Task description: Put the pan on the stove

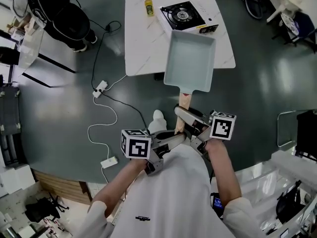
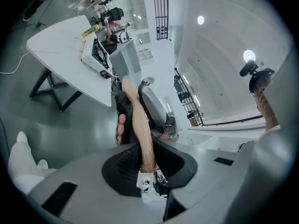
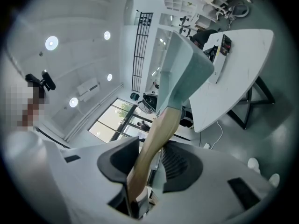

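Two sets of jaws are closed on one wooden handle (image 1: pixel 184 103). Your left gripper (image 1: pixel 174 136) clamps the butt end, and your right gripper (image 1: pixel 186 116) clamps just ahead of it, nearer the pan (image 1: pixel 190 61). Both gripper views confirm it, with the dark pads pressed against the wood on either side and no gap showing. The pan is a pale rectangular tray, empty, held open side up in the air. In the head view its far edge overlaps the near edge of the white bench (image 1: pixel 143 48), short of the stove (image 1: pixel 184 15). The stove stands well back on the bench, with a yellow bottle (image 1: pixel 148 5) near it. The body looks stiff and not fragile, probably thin metal and light to moderate in weight. All that weight hangs well beyond your grip, so expect it to lever downward at the front. The handle appears smooth and narrow and may twist between the pads. Two grips spaced along the handle are the right hold against that roll. Lower the pan flat onto the burner supports, or a corner may catch.
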{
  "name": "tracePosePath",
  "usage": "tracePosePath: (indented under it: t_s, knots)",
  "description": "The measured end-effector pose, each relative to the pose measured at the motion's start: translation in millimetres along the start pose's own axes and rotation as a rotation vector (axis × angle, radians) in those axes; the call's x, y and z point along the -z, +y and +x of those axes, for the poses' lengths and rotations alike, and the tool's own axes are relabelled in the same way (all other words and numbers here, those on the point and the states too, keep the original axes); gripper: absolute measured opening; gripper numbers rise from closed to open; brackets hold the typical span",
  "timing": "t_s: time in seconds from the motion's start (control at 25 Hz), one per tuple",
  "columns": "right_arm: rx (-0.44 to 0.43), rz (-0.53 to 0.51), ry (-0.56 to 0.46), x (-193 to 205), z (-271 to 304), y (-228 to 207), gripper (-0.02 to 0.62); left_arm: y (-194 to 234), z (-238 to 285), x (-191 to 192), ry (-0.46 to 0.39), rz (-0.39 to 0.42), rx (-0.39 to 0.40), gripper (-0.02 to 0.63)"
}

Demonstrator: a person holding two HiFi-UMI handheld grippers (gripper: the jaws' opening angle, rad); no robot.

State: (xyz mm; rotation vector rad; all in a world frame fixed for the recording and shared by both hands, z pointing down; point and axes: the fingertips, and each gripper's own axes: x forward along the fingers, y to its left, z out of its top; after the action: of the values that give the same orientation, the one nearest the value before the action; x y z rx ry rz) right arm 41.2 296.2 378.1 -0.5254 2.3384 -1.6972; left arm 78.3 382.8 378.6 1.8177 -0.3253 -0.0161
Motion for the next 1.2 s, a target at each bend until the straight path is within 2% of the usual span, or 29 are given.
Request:
tracePosePath:
  t_s: [0.32, 0.48, 0.68, 0.88, 1.2]
  knots:
    - [0.038, -0.022, 0.016, -52, 44, -29, 0.152, 32, 4, -65, 0.025, -0.01, 0.029, 0.075]
    - [0.057, -0.025, -0.014, -98, 74, -42, 0.152, 46, 5, -119, 0.057, -0.005, 0.057, 0.075]
    - [0.08, 0.023, -0.081, -161, 111, -60, 0.151, 61, 8, -196, 0.101, 0.005, 0.083, 0.075]
    - [0.078, 0.029, -0.127, -196, 136, -59, 0.15, 63, 2, -236, 0.166, 0.017, 0.095, 0.075]
    - [0.067, 0.05, -0.116, -249, 154, -74, 0.152, 72, 23, -289, 0.171, 0.006, 0.094, 0.078]
